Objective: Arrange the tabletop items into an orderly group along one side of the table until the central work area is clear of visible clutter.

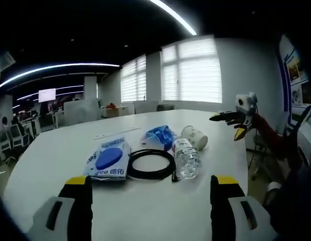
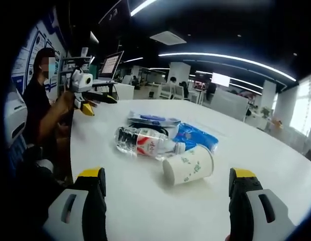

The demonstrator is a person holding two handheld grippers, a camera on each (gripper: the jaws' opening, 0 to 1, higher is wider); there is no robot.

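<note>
I hold both grippers, left (image 1: 150,193) and right (image 2: 168,188), above the table (image 1: 145,211) with jaws spread, pinching nothing. The water bottle (image 2: 145,142) lies on its side, its long axis across the right gripper view, cap touching the tipped paper cup (image 2: 188,164) near the table's edge.

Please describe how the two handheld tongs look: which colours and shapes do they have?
The left tongs have two broad jaws, black with yellow caps at the tips and pale grey bases bearing dark oval slots. The right tongs look the same: black jaws, yellow tips, grey slotted bases.
</note>
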